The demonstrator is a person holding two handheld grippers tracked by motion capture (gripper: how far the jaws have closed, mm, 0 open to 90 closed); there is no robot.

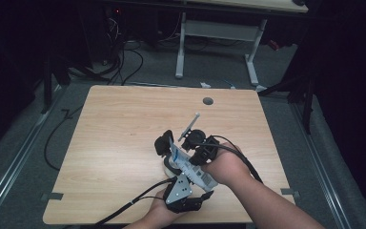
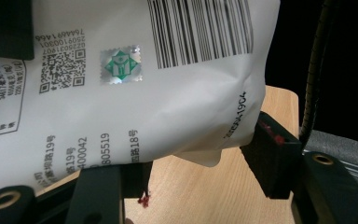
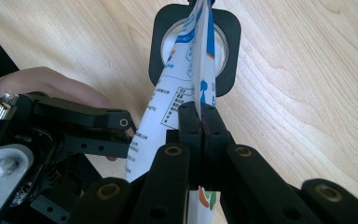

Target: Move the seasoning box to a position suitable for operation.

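A white and blue printed pouch (image 1: 190,167) hangs slanted between both grippers near the table's front middle. My right gripper (image 3: 200,116) is shut on the pouch's thin sealed edge (image 3: 199,70). The pouch's far tip sits over the mouth of a white container with a black rounded-square rim (image 3: 230,56); in the high view that container (image 1: 163,144) stands just left of the right gripper (image 1: 187,153). My left gripper (image 2: 198,163) has the pouch's bulging barcode side (image 2: 168,107) between its jaws, shut on it; it (image 1: 198,188) holds the pouch's near end.
The wooden table (image 1: 124,124) has a round cable hole (image 1: 208,101) at the back. Behind it stands another desk on white legs (image 1: 180,52), with cables on the floor (image 1: 124,62). Gripper cables (image 1: 128,205) trail off the table's front edge.
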